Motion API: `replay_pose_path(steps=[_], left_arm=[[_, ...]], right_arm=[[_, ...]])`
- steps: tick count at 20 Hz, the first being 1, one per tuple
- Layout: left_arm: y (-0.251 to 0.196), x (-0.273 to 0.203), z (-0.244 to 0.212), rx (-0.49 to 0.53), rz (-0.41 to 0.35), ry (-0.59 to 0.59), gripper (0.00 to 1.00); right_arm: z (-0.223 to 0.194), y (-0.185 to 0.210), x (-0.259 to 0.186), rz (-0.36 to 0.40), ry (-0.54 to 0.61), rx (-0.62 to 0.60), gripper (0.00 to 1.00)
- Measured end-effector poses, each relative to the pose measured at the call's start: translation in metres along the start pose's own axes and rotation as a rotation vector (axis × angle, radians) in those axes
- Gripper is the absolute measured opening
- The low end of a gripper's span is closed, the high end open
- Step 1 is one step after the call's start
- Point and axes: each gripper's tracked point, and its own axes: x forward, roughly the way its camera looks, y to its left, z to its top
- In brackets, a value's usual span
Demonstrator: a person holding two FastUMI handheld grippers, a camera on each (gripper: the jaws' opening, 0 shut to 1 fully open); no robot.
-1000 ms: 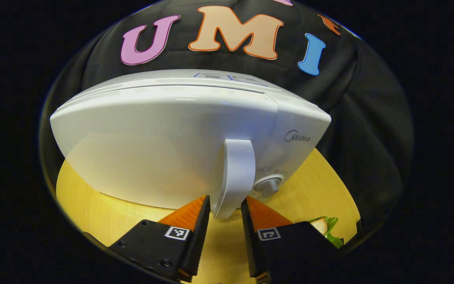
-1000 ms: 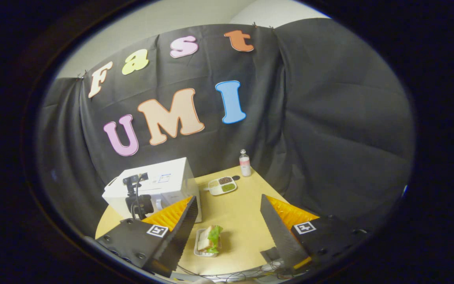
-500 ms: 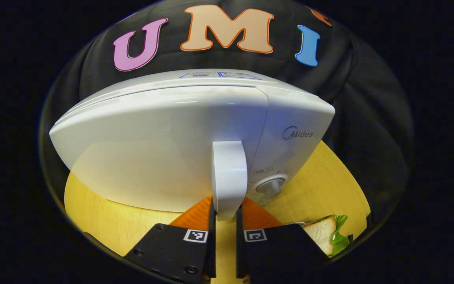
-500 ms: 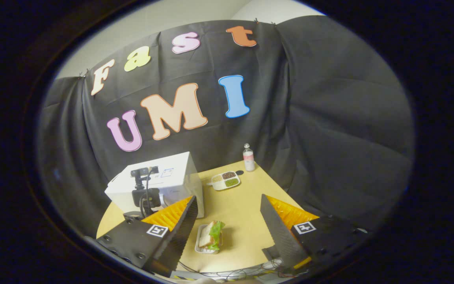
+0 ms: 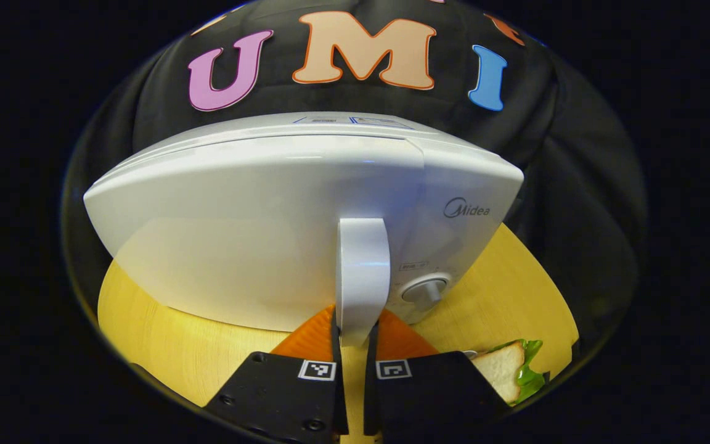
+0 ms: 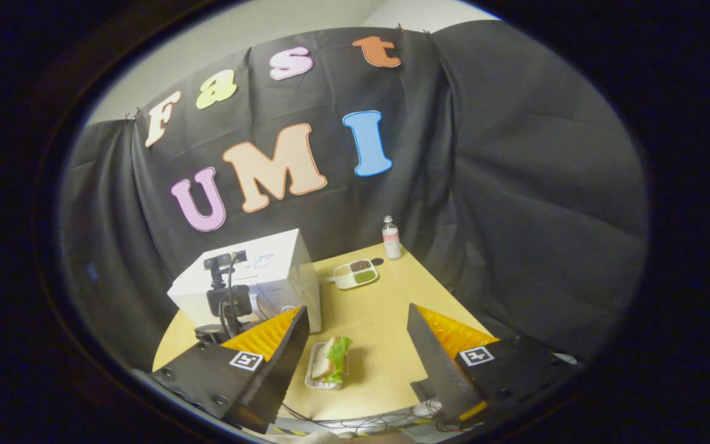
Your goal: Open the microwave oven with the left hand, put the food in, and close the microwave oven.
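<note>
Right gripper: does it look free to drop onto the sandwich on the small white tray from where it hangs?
Probably yes. The right gripper hangs open above the yellow wooden table, and the lettuce sandwich on its small white tray lies between its fingers with nothing over it.

"Midea" brand name on the microwave oven (image 5: 306, 203) front panel, above its dial (image 5: 426, 291)

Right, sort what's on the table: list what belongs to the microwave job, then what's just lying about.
For the job:
- microwave oven
- its door handle, clamped by the left hand-held gripper
- sandwich on its tray
- right hand-held gripper, open

Lying about:
- bottle
- divided dish
</note>
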Motion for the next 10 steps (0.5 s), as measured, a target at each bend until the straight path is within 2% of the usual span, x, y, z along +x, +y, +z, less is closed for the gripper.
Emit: replay_pose_path(steps=[6, 7, 8, 10], left_arm=[[0.001, -0.001, 0.000, -0.016, 0.007, -0.004, 0.08], [0.001, -0.001, 0.000, -0.026, 0.024, -0.002, 0.08], [0.001, -0.002, -0.001, -0.044, 0.035, 0.002, 0.07], [0.001, -0.002, -0.001, -0.077, 0.036, -0.004, 0.06]], right_arm=[[-0.009, -0.010, 0.002, 0.014, 0.020, -0.015, 0.92], [-0.009, -0.012, 0.003, 0.014, 0.018, -0.020, 0.99], [-0.010, -0.013, 0.005, 0.013, 0.021, -0.025, 0.92], [-0.015, -0.013, 0.007, 0.018, 0.035, -0.023, 0.92]])
